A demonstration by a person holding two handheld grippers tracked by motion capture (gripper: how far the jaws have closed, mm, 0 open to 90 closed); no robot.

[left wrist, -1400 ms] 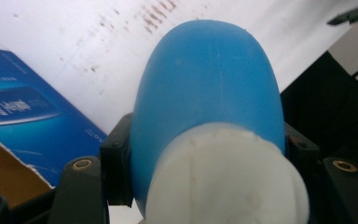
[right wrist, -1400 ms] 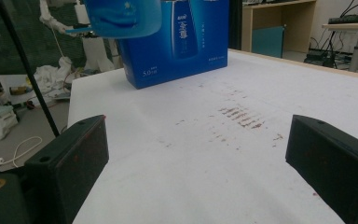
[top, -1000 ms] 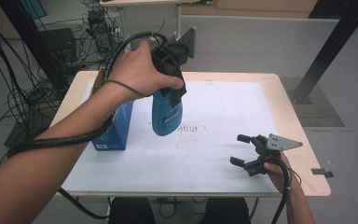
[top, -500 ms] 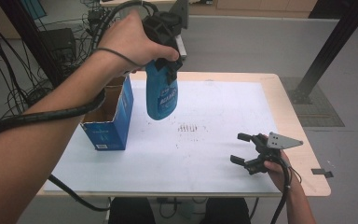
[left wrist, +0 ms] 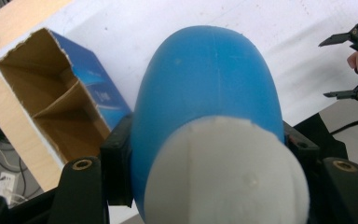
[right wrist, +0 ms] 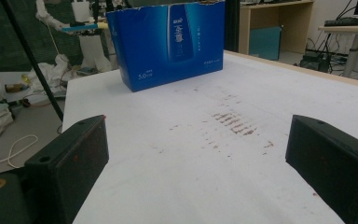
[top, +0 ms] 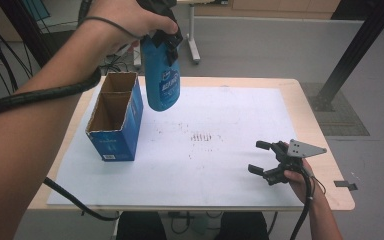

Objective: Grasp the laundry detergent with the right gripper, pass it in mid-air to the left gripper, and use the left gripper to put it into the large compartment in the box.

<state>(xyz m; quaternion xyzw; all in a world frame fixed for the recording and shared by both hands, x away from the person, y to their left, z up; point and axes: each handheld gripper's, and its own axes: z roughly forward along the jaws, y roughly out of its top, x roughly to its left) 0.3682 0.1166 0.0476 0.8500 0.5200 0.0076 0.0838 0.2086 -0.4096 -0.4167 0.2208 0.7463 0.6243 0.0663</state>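
Blue bottle (top: 162, 75) is held high in the air by the left tongs (top: 166, 31), just beside the open top of the blue box (top: 115, 120). The bottle is gripped near its white cap (left wrist: 223, 172), as is seen in the left gripper view, with a black jaw pressed on each side. It looks like the bottle has been lifted clear of the box, so that part is judged to be done. A place to set it down is still to be found.

Most of the room is taken up by the bench (top: 310, 107). It is made of pale wood and is covered by a big white sheet (top: 230, 165), flat and smooth, with small brown marks (top: 202, 136) near the middle. The box is made of card, blue outside and brown inside, with a torn top edge and two parts split by a wall. Both parts look empty. The bottle is smooth, round and shiny, like plastic. The right tongs (top: 265, 157) are held low over the sheet, well apart from the box, with the jaws wide open and nothing between them.
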